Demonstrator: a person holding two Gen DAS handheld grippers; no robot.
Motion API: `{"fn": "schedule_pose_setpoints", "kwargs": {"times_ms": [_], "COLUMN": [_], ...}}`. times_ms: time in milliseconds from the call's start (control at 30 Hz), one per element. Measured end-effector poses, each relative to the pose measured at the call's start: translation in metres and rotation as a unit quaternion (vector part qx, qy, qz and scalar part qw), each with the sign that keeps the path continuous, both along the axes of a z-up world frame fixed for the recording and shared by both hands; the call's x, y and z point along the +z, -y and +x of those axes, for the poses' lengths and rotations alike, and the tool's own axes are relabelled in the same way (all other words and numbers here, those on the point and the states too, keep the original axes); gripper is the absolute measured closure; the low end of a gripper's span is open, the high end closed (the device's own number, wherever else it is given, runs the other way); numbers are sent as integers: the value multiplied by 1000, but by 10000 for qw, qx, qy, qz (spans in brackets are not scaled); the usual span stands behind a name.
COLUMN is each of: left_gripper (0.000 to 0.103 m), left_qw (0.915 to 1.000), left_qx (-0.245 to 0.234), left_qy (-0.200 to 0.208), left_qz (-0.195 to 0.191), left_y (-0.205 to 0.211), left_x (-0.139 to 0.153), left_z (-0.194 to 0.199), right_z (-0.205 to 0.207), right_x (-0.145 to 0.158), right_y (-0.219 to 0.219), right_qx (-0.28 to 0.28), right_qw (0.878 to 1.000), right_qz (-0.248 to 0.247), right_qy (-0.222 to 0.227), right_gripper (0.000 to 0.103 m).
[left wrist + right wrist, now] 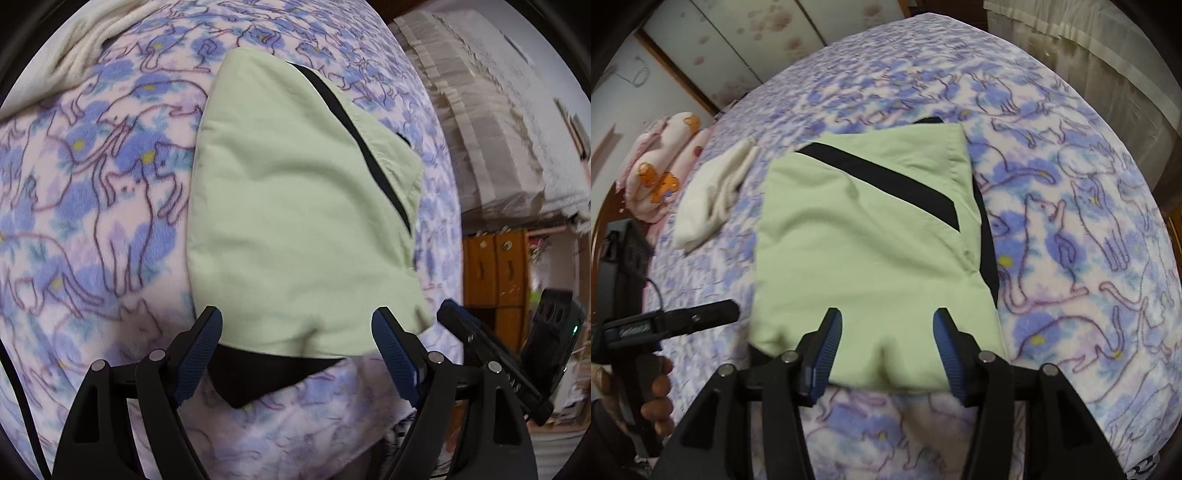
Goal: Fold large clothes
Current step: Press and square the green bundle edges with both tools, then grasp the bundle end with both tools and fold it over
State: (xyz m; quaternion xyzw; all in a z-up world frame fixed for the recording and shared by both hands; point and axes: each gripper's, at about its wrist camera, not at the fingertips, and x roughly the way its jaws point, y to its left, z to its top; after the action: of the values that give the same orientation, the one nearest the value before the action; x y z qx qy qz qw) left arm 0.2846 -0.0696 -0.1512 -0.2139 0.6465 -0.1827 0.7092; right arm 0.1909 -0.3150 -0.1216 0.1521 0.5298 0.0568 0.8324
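The pale green garment with black trim (871,236) lies folded into a compact, roughly square packet in the middle of the fleece blanket printed with blue flowers and cat outlines (1071,229). Both tools hang over the packet's near edge. The left gripper (295,332) stands wide apart, nothing between its fingers; the right gripper (886,343) is partly spread, pads clear of the cloth, holding nothing. To my eye the fold is finished and let go (the near edge looks a little puffy). Next, I'd judge, calls for pressing the packet flat or fetching the rumpled cream cloth (713,199) lying beyond the packet's left side.
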Motion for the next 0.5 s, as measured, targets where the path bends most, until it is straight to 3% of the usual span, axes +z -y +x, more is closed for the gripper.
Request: {"fn": "schedule_pose_setpoints", "kwargs": {"times_ms": [67,133,300,500], "left_gripper": [21,21,21,21], "left_qw": [9999,9997,9998,9996], "left_qx": [84,117,-50,-270], "left_qy": [-68,-49,208,6], "left_qz": [-119,-225,45,-34], "left_y": [-4,-3,1,-1], "left_x": [3,5,8,-15], "left_z": [-2,-3,-10,-9], "right_z": [-3,-6,-6,0], "right_x": [7,14,17,0], "right_y": [0,2,12,25], "right_qx": [48,102,179,143], "right_qw": [10000,9999,9998,9998], "right_qz": [-16,-87,-64,24], "right_qy": [-5,55,58,-100], "right_gripper": [39,39,39,39]}}
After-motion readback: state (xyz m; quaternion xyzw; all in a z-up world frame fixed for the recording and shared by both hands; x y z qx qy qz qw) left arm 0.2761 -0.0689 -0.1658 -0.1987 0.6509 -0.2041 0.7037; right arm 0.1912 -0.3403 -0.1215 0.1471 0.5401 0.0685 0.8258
